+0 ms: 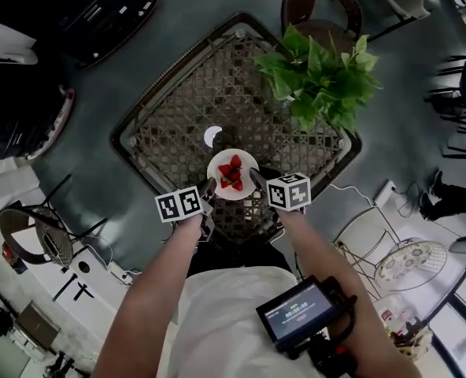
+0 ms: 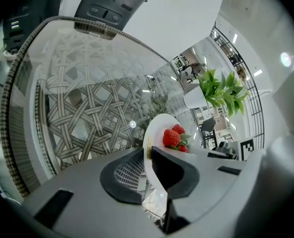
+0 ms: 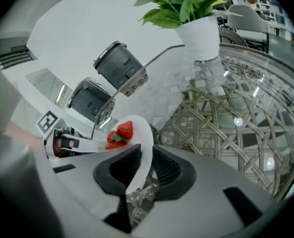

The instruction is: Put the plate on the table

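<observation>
A white plate (image 1: 245,161) carrying strawberries (image 1: 231,173) is over the near corner of the glass-topped wicker table (image 1: 178,124); whether it rests on the glass I cannot tell. My left gripper (image 1: 209,187) is at the plate's left rim. In the left gripper view its jaws (image 2: 148,155) are shut on the thin rim of the plate (image 2: 157,125), with the strawberries (image 2: 172,137) just beyond. My right gripper (image 1: 257,178) is at the right rim. In the right gripper view its jaws (image 3: 146,157) stand slightly apart around the plate's (image 3: 139,133) edge, not pressing on it.
A leafy plant (image 1: 319,77) in a white pot (image 3: 204,36) stands on the table's far right part. A small white disc (image 1: 213,136) lies just beyond the plate. A wicker chair (image 1: 319,6) is behind the table. A small monitor (image 1: 300,312) hangs at my chest.
</observation>
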A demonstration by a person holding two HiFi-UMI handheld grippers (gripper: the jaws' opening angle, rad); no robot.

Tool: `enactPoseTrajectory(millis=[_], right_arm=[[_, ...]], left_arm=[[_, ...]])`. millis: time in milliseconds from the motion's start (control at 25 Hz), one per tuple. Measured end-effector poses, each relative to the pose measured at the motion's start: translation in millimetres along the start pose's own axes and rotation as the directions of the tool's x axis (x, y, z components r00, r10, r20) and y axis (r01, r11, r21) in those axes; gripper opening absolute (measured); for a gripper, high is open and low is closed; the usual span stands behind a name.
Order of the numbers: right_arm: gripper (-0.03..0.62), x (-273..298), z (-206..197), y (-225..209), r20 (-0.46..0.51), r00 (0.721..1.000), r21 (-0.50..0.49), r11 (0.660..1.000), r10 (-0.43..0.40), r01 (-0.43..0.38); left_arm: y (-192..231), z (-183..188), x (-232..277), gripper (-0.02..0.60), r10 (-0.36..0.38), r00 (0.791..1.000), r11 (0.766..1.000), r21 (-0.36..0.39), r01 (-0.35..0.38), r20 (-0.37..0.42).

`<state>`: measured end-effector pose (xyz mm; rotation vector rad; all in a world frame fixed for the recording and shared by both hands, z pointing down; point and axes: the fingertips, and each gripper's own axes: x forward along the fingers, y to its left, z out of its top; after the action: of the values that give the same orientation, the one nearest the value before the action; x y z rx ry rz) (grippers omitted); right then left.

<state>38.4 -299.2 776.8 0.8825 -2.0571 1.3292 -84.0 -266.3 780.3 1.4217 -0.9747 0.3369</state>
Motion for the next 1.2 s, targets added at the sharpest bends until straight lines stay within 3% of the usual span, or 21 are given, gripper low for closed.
enactPoseTrajectory(millis=[120,320,480,840,1000,1200], right_arm=[[0.054,1,-1,0,-0.003,1.0,-0.043,0.999,-0.009,0.009],[0.052,-3,-6,-2,-0.013,1.0,-0.034,0.999,0.005,-0.005],[0.054,5,7,-4,-0.013,1.0,-0.069,0.998,0.0,-0.001],[0.069,1,-5,1,-0.044,0.998,-0.129,0.991,-0.047,0.041],[0.078,5,-6,2,-0.078,0.992,-0.228,0.971,-0.098,0.078],[0.119,4,-8,-3,-0.092,0.977,-0.343,0.927,-0.193,0.151]], left_arm=[[0,-1,0,0.029,0.045,0.999,0.998,0.044,-0.045,-0.01],[-1,-4,1,0.034,0.111,0.993,0.99,0.095,-0.107,-0.043],[1,11,3,0.035,0.135,0.99,0.984,0.118,-0.131,-0.031],[1,-1,-1,0.041,0.155,0.988,0.976,0.161,-0.149,-0.026],[2,1,-2,0.065,0.196,0.98,0.953,0.24,-0.184,-0.029],[0,4,-3,0.087,0.197,0.98,0.948,0.256,-0.187,-0.013]])
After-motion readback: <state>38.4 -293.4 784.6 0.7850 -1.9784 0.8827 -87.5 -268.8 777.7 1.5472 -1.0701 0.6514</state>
